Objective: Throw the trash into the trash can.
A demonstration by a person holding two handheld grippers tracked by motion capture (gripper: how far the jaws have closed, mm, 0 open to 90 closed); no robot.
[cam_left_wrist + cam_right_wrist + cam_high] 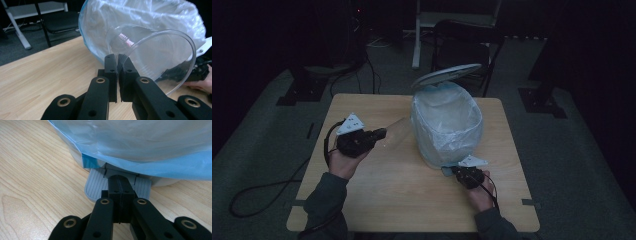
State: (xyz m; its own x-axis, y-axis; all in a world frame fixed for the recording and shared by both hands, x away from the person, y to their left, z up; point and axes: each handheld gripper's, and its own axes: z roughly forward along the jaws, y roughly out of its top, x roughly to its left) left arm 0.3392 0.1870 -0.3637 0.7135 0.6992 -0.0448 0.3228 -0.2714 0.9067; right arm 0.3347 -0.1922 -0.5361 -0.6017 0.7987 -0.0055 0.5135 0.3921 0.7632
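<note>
A small pedal bin [447, 125] lined with a pale blue plastic bag [150, 15] stands on the wooden table [412, 200], its lid [447, 75] raised. My left gripper [382, 133] hovers left of the bin, shut on the rim of a clear plastic cup [396, 131]. In the left gripper view the cup [155, 55] lies on its side, mouth toward the camera, with its rim pinched at the gripper [117, 57]. My right gripper [452, 171] is shut with nothing in it. Its tips [119, 181] rest on the bin's grey ribbed pedal [96, 186].
Beyond the table's far edge are a dark chair [464, 45] and a white desk leg [416, 40]. A black cable [262, 192] trails over the grey floor to the left. Bare tabletop lies in front of and left of the bin.
</note>
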